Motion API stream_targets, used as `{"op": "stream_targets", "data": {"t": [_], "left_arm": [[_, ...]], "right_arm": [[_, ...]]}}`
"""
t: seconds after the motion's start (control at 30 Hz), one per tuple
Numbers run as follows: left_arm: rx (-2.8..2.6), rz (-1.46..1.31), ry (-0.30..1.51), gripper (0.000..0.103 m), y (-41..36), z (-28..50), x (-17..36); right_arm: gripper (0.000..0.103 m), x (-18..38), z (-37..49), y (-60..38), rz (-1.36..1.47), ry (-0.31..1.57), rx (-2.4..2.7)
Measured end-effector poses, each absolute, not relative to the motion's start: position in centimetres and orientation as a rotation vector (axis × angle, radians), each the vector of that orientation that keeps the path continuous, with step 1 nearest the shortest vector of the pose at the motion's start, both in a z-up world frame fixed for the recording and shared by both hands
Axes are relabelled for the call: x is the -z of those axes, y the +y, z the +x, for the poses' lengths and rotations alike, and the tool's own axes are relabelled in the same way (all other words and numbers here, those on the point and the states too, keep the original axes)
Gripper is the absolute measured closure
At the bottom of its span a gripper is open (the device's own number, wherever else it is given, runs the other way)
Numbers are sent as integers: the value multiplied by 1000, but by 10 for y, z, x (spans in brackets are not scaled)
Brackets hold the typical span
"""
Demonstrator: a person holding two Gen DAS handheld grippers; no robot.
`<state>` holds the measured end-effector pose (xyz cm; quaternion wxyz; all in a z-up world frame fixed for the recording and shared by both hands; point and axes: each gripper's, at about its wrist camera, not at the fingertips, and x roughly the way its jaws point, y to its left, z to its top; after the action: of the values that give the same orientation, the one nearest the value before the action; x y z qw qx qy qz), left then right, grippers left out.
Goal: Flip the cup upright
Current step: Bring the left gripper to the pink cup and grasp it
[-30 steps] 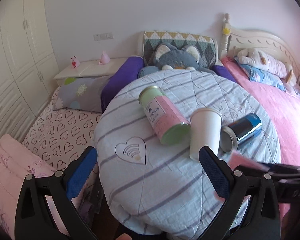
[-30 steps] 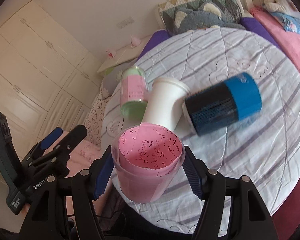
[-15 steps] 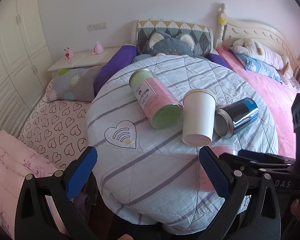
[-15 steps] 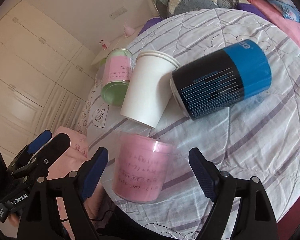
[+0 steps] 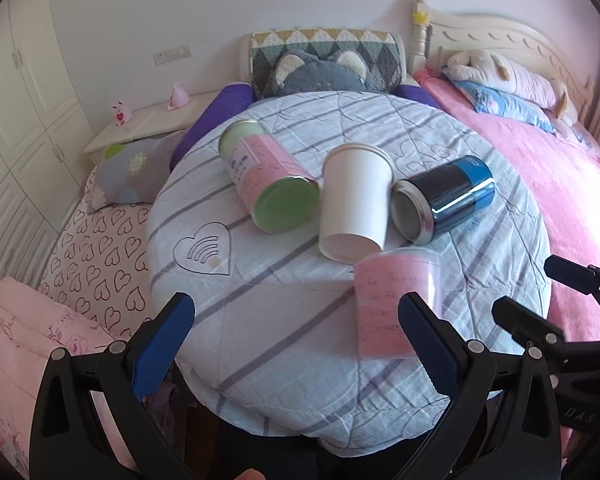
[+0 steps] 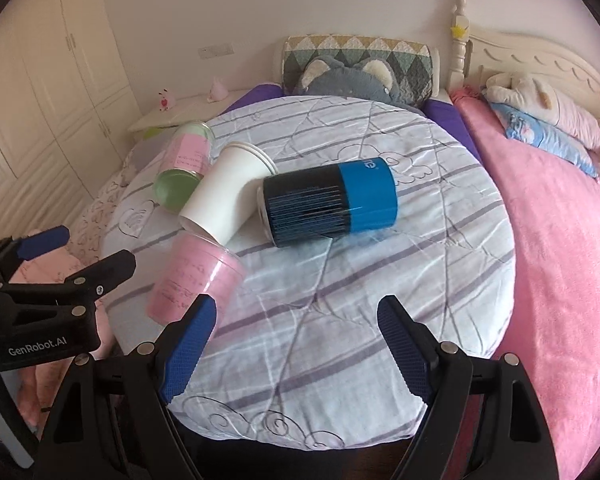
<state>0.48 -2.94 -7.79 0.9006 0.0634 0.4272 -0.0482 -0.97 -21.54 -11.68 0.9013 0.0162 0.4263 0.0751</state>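
Observation:
A clear cup with a pink liner (image 5: 394, 304) stands upright near the front edge of the round cloth-covered table (image 5: 284, 320); it also shows in the right wrist view (image 6: 194, 280). My right gripper (image 6: 294, 344) is open and empty, drawn back to the right of the cup. My left gripper (image 5: 296, 344) is open and empty at the table's front edge, its right finger (image 5: 428, 344) in front of the cup.
A white paper cup (image 5: 354, 208), a pink-and-green tin (image 5: 268, 180) and a blue-black can (image 5: 444, 200) lie on their sides mid-table. A pink bed (image 5: 540, 168) is on the right, a heart-print mattress (image 5: 96, 256) on the left.
My right gripper held the pink cup tilted above the table, set it down upright, opened and pulled back to the right. My left gripper stayed open.

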Motion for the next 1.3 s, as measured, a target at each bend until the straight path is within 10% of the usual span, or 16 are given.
{"op": "stream_targets", "data": {"t": [1.3], "left_arm": [[104,108,1020,0,-75,42,121]], "right_arm": [[19,147,-5,-237,21,895,-179]]}}
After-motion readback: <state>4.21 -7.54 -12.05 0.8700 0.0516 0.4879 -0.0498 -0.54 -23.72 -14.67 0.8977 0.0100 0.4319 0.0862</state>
